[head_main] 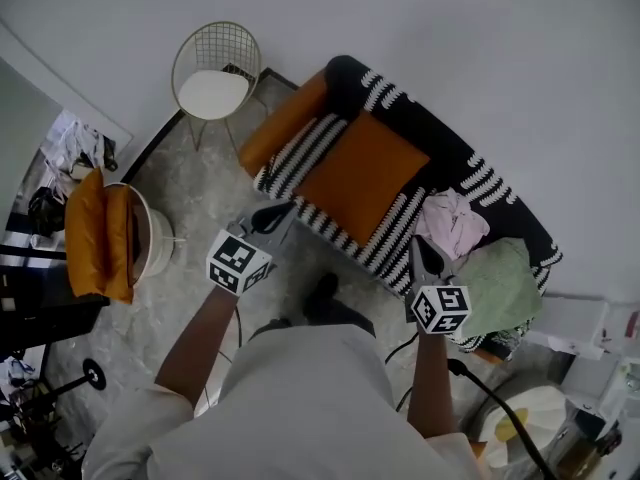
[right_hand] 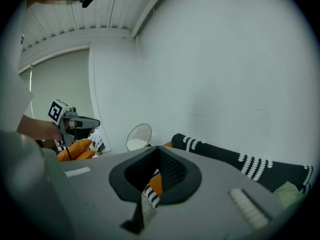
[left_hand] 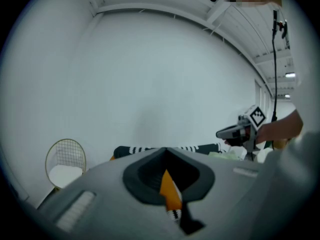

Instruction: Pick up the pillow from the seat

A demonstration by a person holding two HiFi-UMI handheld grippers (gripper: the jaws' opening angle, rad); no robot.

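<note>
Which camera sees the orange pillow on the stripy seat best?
The head view: the whole orange pillow lies flat on the striped seat. The left gripper view and the right gripper view each show only a thin orange sliver.

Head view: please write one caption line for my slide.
Shut left gripper and shut right gripper point at the orange pillow on the striped sofa.

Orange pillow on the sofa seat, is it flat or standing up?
Flat: the orange pillow lies on the striped seat, its broad face up.
</note>
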